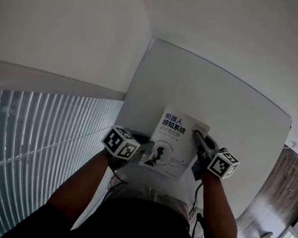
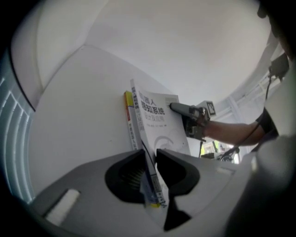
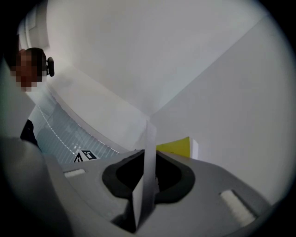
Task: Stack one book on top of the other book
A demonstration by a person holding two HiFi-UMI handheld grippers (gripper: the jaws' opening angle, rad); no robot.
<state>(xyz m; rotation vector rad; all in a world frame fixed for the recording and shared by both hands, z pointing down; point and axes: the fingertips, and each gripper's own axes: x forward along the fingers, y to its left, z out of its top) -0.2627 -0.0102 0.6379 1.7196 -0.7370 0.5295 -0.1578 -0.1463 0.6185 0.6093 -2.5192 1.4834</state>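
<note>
A white bench (image 1: 234, 119) stands in the corner of two plain white walls (image 1: 222, 26), with a ribbed glass panel (image 1: 32, 135) running along the left and wooden floor (image 1: 279, 190) showing at the right. Over the near part of the bench, a person holds a white book (image 1: 173, 145) between two hand-held grippers.

Its pale cover carries a bold dark title in Chinese characters near the top, with a smaller bluish line beneath. Lower down is a dark figure set among thin curved lines.

The left gripper (image 1: 144, 150) has the book by its near left side. In the left gripper view its fingers (image 2: 173, 169) are clenched on the book's edge (image 2: 157, 120), which fills the narrow gap between them.

The right gripper (image 1: 197, 135) reaches along the book's right side toward its far corner. In the right gripper view its fingers (image 3: 173, 173) pinch a thin white edge of the book (image 3: 150, 139), which rises upright between them.

A yellow book (image 2: 128, 111) lies flat on the bench directly below. Its yellow spine shows just beside the white book's left edge in the left gripper view, and a yellow corner (image 3: 175, 147) shows past the right gripper's fingers. The white book covers most of it; whether the two books touch cannot be told.
</note>
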